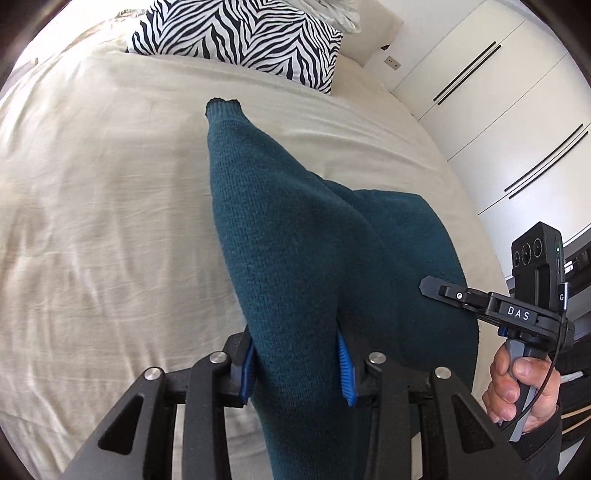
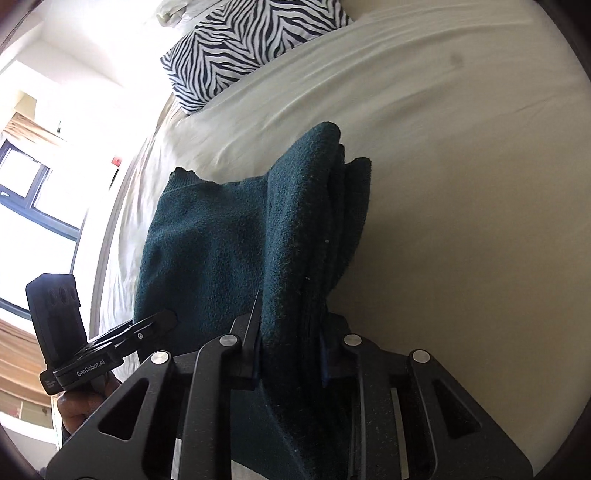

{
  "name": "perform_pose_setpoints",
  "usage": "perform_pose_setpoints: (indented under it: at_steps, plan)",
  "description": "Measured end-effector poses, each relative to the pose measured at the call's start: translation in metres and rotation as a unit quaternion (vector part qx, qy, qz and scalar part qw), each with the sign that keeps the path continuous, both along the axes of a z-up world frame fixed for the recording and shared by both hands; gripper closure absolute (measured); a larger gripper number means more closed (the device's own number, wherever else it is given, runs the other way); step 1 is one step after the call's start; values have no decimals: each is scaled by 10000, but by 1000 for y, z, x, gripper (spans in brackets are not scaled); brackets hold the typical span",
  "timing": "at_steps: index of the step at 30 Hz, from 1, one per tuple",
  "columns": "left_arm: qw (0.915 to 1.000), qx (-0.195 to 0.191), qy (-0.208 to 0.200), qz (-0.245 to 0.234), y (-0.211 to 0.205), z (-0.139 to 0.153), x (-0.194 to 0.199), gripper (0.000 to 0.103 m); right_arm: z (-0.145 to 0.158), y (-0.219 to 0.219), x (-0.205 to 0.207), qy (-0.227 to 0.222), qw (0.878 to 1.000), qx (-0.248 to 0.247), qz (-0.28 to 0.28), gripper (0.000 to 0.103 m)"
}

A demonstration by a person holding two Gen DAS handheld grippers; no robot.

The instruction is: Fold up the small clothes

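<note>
both grippers closed on one dark teal knitted garment [image 1: 295, 240]. left gripper [image 1: 297, 369]: its blue ribbed pads [image 1: 345, 369] press a thick fold of the knit from either side, jaws standing partly apart because of the cloth's bulk. right gripper [image 2: 290, 354]: jaws drawn narrower, pinching several stacked layers of the same garment, whose bunched edges rise between the fingers. in the left wrist view the right gripper [image 1: 428, 286] appears at the right edge of the garment, held by a hand [image 1: 517, 391] in a dark sleeve; in the right wrist view the left gripper [image 2: 170, 317] appears at the garment's left edge. garment lifted at the gripped end, its far part trailing down onto a cream bed sheet [image 1: 92, 221], a ribbed cuff [image 1: 221, 107] lying farthest from the camera. zebra-striped pillow [image 1: 240, 33] at the head of the bed, well apart from the garment. white wardrobe doors [image 1: 498, 110] beside the bed; bright window [image 2: 33, 192] on the other side.
</note>
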State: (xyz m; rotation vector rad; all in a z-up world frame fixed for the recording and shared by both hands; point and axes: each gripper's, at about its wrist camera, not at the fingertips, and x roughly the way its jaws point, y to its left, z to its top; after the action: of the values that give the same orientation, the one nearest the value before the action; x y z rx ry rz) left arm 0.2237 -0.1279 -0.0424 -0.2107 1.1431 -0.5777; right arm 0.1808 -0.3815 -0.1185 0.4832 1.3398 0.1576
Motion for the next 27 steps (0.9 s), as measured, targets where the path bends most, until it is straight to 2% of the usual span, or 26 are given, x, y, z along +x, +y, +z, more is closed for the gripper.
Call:
perform_pose_setpoints:
  at_steps: [4,8,14,17,20,22,24,27]
  plan:
    - [9998,123,-138,47,51,18,-25,65,13,58,-13,-98,9994,230,248,83]
    - [9993,230,-234,184,99,22,-50,65,13,113,-34,-124,9978,479,447,83]
    - [9984,373,-232,349,162,5,-86,65,-6,181,-67,8,9952,839,501,83]
    - [9986,356,-77,379,183,-12,-97,64,-20,206,-81,133,9946,865,551,83]
    - [9986,340,52,396,197,-37,-103,62,-39,215,-91,276,9944,929,413,83]
    - [9986,158,122,496,203,-49,-104,58,-50,212,-94,291,9944,990,248,82]
    - [9982,28,141,574,207,-54,-105,54,-63,206,-99,370,9930,1122,76,80]
    - [9979,42,111,637,209,-59,-105,47,-74,201,-105,314,9911,1291,-58,78]
